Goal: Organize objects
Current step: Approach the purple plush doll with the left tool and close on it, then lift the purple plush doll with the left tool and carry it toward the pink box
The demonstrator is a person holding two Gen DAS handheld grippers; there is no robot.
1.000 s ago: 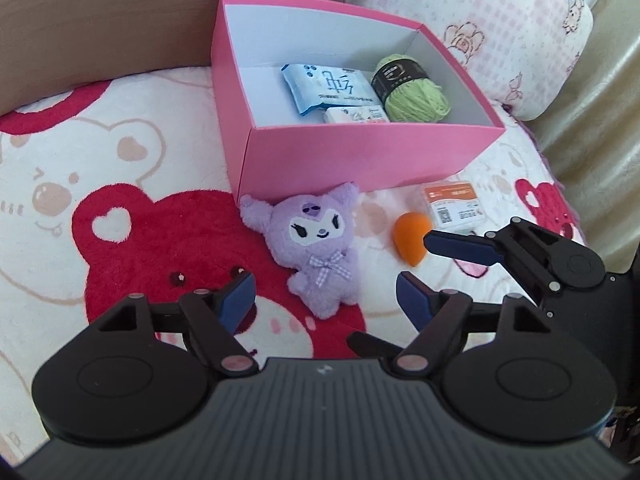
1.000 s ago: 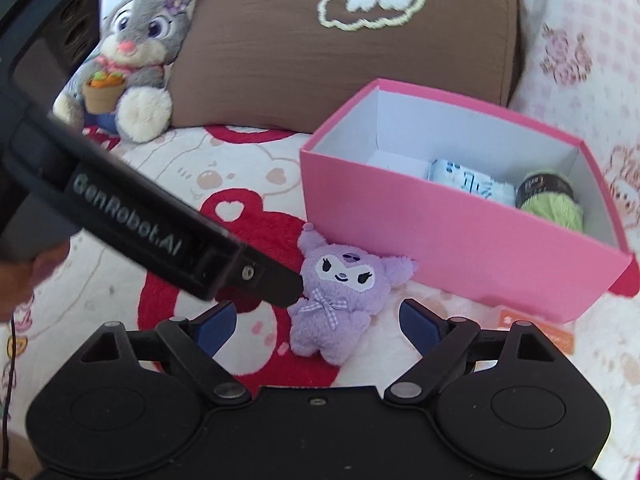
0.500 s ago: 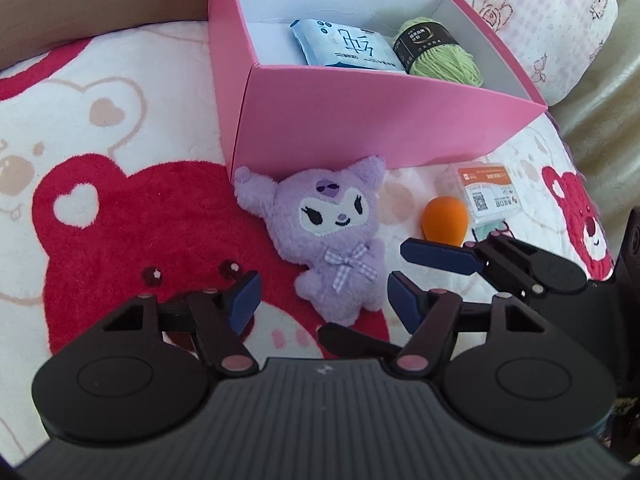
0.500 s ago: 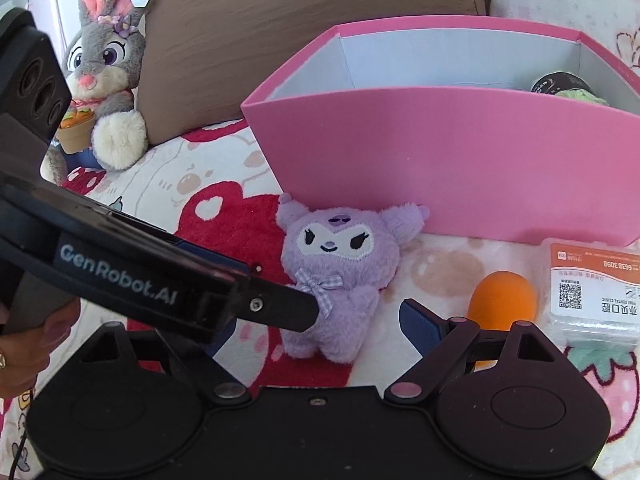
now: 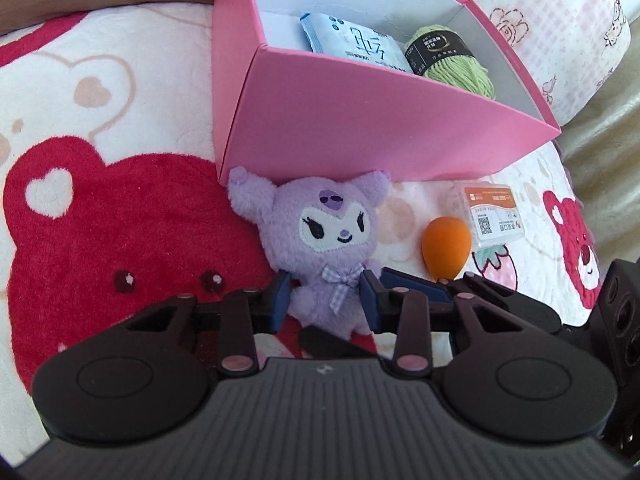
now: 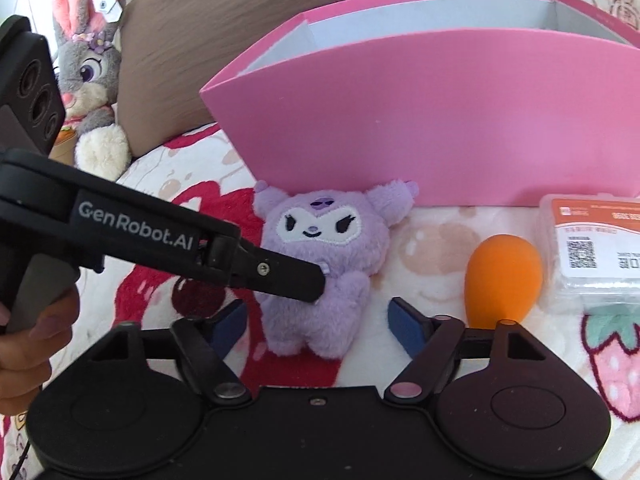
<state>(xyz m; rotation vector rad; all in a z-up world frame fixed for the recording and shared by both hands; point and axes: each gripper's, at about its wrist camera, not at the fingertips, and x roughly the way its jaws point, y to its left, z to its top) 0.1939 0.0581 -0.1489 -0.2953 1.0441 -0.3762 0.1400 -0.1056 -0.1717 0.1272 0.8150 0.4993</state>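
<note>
A purple plush toy (image 5: 326, 248) lies on the bear blanket against the front wall of the pink box (image 5: 360, 128). My left gripper (image 5: 325, 304) is open, its pads on either side of the plush's lower body; in the right wrist view its finger (image 6: 280, 272) lies against the plush (image 6: 324, 264). My right gripper (image 6: 316, 326) is open, low over the blanket with the plush's legs between its pads. An orange sponge egg (image 5: 446, 242) and a small clear packet (image 5: 494, 210) lie right of the plush. The box holds a wipes pack (image 5: 352, 42) and green yarn (image 5: 456, 62).
A brown pillow (image 6: 260, 40) and a grey rabbit plush (image 6: 88, 68) stand behind the box on the left. A pink patterned pillow (image 5: 560, 20) is at the back right. The blanket's edge drops off on the right (image 5: 600, 152).
Both grippers moved forward and lower toward the plush. The left gripper's pads now flank its body and have narrowed. The right gripper moved in over its legs.
</note>
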